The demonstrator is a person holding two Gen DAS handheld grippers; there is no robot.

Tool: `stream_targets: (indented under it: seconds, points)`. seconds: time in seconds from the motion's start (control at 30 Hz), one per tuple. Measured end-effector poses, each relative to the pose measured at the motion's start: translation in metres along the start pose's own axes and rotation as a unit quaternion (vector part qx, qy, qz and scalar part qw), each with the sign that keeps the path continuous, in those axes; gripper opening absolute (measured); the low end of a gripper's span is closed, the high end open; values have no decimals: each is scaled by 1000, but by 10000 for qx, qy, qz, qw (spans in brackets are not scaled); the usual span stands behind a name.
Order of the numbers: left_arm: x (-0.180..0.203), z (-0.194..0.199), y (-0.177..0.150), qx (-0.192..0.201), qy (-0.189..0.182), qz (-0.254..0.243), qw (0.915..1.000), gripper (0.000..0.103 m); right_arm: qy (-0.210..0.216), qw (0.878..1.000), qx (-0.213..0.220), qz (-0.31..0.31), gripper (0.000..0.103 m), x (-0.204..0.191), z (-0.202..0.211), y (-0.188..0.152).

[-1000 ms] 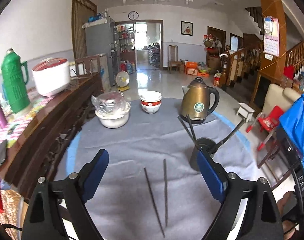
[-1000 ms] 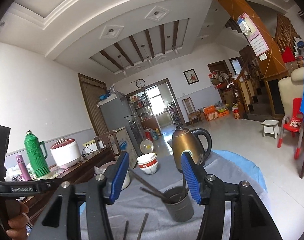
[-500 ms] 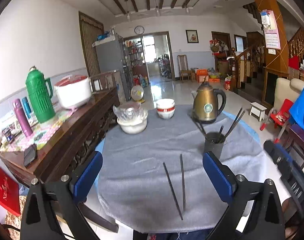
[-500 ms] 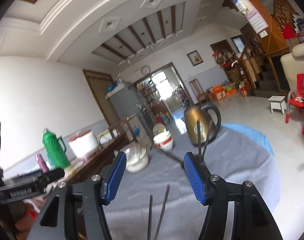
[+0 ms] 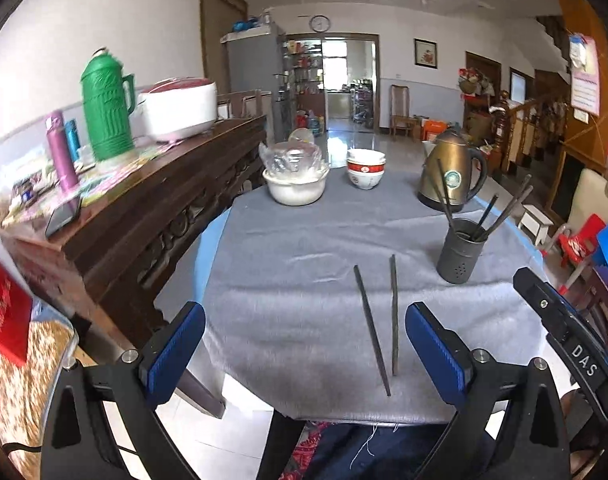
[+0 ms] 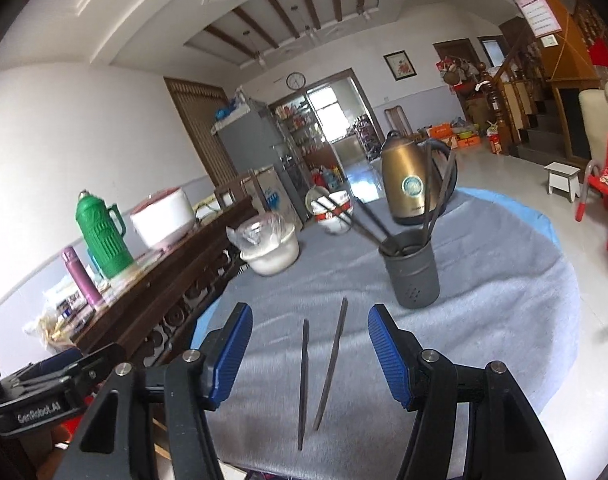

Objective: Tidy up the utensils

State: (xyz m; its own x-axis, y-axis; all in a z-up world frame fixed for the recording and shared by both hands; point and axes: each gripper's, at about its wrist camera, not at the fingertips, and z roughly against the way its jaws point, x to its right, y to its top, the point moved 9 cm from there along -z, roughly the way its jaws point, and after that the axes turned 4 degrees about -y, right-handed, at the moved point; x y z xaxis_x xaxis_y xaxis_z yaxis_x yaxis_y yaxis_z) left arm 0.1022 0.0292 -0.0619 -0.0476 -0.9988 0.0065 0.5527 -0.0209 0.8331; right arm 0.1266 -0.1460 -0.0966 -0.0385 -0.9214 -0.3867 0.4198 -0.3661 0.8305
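Left gripper (image 5: 304, 354): pulled back since a second ago, jaws wide, empty.
Right gripper (image 6: 309, 354): tipped down from the ceiling view, jaws apart, empty.
Chopsticks (image 6: 317, 372): two lying straight ahead between its fingers (likely next pick).
Holder (image 6: 413, 272): ahead-right, already holding several.

Both wrist views from the near table (image 5: 296, 248) edge, facing across it, sharing the chopsticks (image 5: 393, 312).

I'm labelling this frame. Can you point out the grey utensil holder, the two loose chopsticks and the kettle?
Dark grey perforated metal utensil holder (image 5: 459, 252), left wrist view, front wall.
Two loose dark chopsticks (image 5: 393, 312), left wrist view, right stick's mid-shaft.
Bronze metal kettle (image 6: 407, 184), right wrist view, body.
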Motion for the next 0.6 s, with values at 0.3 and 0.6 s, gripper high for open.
stream_targets:
  seconds: [0.3, 0.6]
  points:
    - [-13, 1, -9, 148, 194, 66, 9997, 100, -226, 9991, -344, 67, 66, 0, -14, -18]
    - [-12, -3, -11, 16, 213, 122, 9997, 100, -379, 9988, -302, -7, 66, 15, -7, -16]
